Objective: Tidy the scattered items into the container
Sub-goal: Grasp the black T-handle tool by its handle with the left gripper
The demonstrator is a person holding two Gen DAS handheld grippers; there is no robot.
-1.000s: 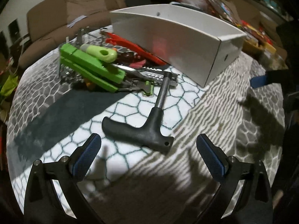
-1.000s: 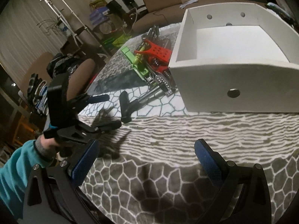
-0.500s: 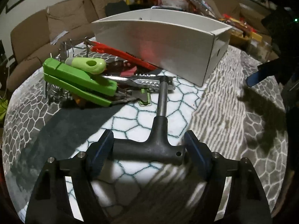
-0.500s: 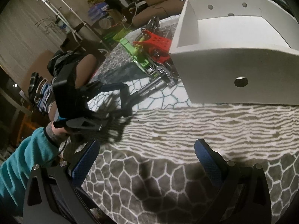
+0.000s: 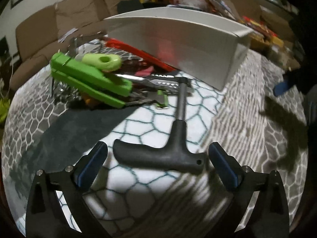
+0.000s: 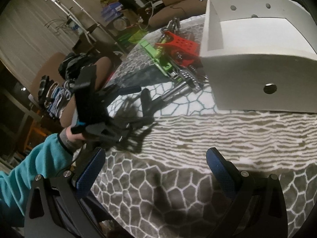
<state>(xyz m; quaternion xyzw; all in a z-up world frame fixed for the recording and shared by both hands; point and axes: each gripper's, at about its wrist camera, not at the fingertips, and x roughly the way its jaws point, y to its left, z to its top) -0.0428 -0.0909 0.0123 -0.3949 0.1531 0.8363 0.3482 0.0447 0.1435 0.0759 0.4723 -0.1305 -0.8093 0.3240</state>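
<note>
A black T-handle tool [image 5: 158, 158] lies on the patterned cloth with its metal shaft pointing toward the white container [image 5: 178, 45]. My left gripper [image 5: 157, 147] straddles the handle. Its jaws are opening, and a gap shows between each pad and the handle's ends. In the right wrist view the left gripper [image 6: 138, 105] hovers over the same tool [image 6: 146, 103], held by a hand in a teal sleeve [image 6: 29, 158]. My right gripper [image 6: 155, 151] stands open over bare cloth, nothing between its fingers. The container [image 6: 247, 75] looks empty inside.
A pile of tools lies left of the container: green-handled ones [image 5: 89, 77], a red one [image 5: 138, 49] and metal pieces [image 5: 158, 81]. A brown sofa [image 5: 49, 29] stands behind the table. Clutter [image 6: 59, 91] sits past the table's left edge.
The left gripper moved forward over the T-handle, narrowed its jaws around it half a second ago, then spread them wide again. The handle has turned a little. The right gripper stayed almost still.
</note>
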